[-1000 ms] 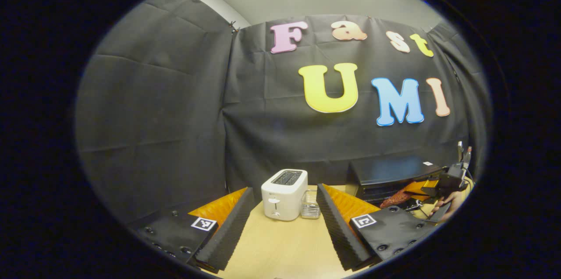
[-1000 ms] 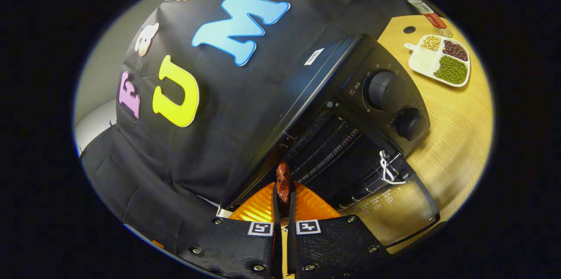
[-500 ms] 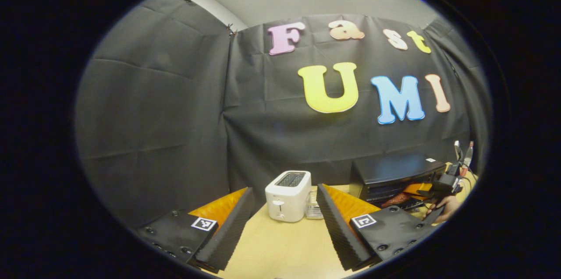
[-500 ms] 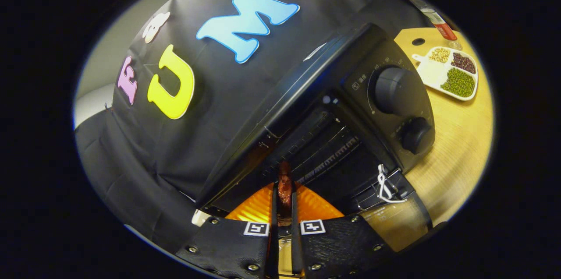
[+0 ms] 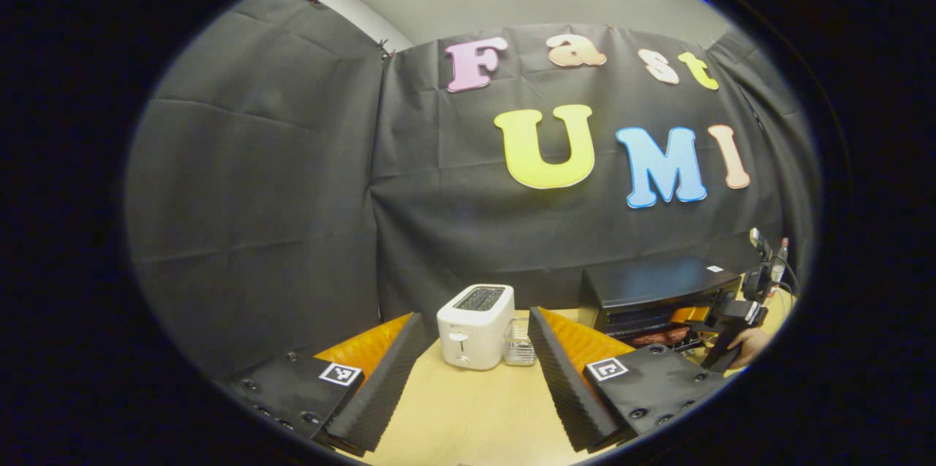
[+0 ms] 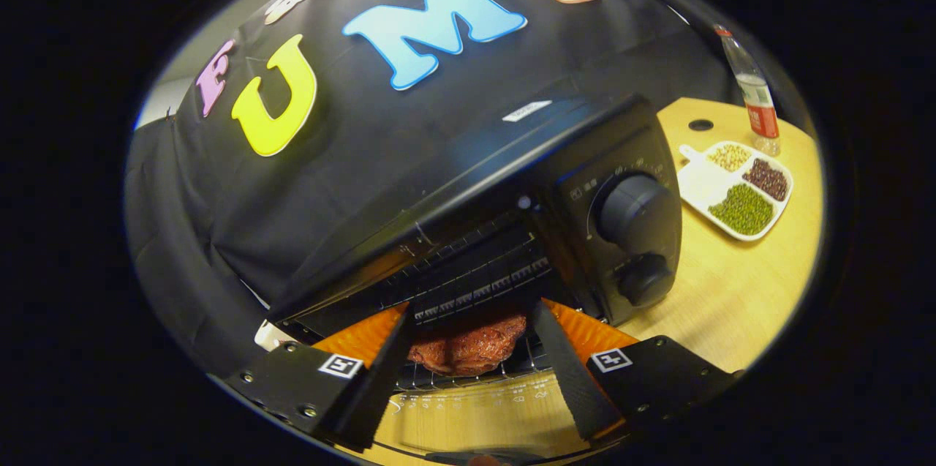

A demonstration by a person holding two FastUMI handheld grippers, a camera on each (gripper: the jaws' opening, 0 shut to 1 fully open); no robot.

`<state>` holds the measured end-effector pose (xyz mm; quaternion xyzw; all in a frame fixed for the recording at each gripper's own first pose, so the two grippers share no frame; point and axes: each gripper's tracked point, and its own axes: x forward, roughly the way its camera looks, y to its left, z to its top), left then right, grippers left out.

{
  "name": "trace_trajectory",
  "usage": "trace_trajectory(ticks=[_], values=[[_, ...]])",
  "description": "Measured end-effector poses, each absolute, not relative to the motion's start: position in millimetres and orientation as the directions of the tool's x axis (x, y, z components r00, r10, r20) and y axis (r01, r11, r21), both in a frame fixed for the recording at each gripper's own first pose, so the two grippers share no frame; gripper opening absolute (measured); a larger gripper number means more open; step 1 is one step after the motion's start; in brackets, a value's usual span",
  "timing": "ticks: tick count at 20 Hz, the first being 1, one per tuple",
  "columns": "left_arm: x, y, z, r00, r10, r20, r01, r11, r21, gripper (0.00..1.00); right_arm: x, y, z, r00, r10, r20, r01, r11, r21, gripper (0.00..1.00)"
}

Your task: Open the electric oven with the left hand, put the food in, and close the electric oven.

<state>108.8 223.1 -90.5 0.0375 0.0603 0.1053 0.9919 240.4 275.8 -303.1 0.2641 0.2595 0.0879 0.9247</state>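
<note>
My right tongs (image 6: 468,349) stand apart at the mouth of the electric oven (image 6: 512,217), door down. The food (image 6: 468,345), a browned piece, lies on the oven rack (image 6: 468,378), long axis across the opening. My left tongs (image 5: 475,371) are apart over the worktop (image 5: 475,415), facing a white toaster (image 5: 474,325).

The right tool (image 6: 468,371) has spread open, and the meat (image 6: 468,345) now lies on the oven (image 6: 512,181) rack.
</note>
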Motion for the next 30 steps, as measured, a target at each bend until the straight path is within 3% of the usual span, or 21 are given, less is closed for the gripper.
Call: trace_trajectory(ticks=[2,3,5,7,11,13,15,22,24,25,26,28,30], values=[[109.1,211.6,-92.1,0.973,0.2,-0.114,-0.191,0.978,0.084,0.91,232.8,271.4,-290.9,0.853,0.307,-0.422,-0.056,0.858,0.511,0.98],[109.2,205.2,-92.1,0.975,0.191,-0.114,-0.182,0.98,0.083,0.96,226.8,268.1,-285.1,0.852,0.315,-0.418,-0.074,0.863,0.5,0.98],[108.6,187.5,-93.9,0.979,0.166,-0.118,-0.158,0.984,0.077,0.91,214.3,263.2,-270.3,0.852,0.334,-0.402,-0.118,0.872,0.474,0.98],[108.7,170.5,-96.0,0.983,0.14,-0.123,-0.132,0.989,0.07,0.96,199.6,255.1,-253.2,0.858,0.344,-0.381,-0.163,0.886,0.434,0.98],[108.4,130.8,-112.0,0.984,0.083,-0.157,-0.075,0.996,0.057,0.94,170.8,235.2,-213.0,0.873,0.363,-0.327,-0.235,0.899,0.371,0.98],[107.3,112.3,-119.1,0.984,0.06,-0.168,-0.052,0.997,0.051,1.0,159.2,221.2,-197.2,0.881,0.361,-0.306,-0.26,0.909,0.326,0.98],[104.6,93.0,-127.2,0.982,0.034,-0.186,-0.026,0.999,0.044,0.96,144.8,202.5,-183.0,0.89,0.349,-0.293,-0.268,0.921,0.283,0.98],[103.9,34.9,-170.0,0.964,-0.063,-0.26,0.068,0.998,0.01,1.0,98.5,136.2,-140.3,0.939,0.252,-0.235,-0.208,0.958,0.198,0.98],[104.2,19.0,-189.8,0.948,-0.097,-0.303,0.1,0.995,-0.004,0.96,84.8,117.8,-131.3,0.952,0.215,-0.217,-0.182,0.97,0.164,0.98],[104.4,12.3,-198.9,0.939,-0.113,-0.324,0.116,0.993,-0.011,1.0,78.3,109.5,-126.8,0.958,0.199,-0.209,-0.169,0.974,0.151,0.98],[105.6,3.6,-210.0,0.928,-0.132,-0.347,0.134,0.991,-0.019,0.91,72.4,102.0,-125.7,0.961,0.181,-0.208,-0.154,0.978,0.139,0.98],[106.6,-14.4,-232.3,0.903,-0.177,-0.392,0.176,0.984,-0.038,1.0,64.0,89.2,-124.6,0.965,0.149,-0.214,-0.124,0.984,0.127,0.98],[105.6,-32.1,-259.6,0.861,-0.216,-0.46,0.213,0.975,-0.06,0.96,57.5,76.6,-120.8,0.969,0.117,-0.217,-0.092,0.988,0.123,0.98]])
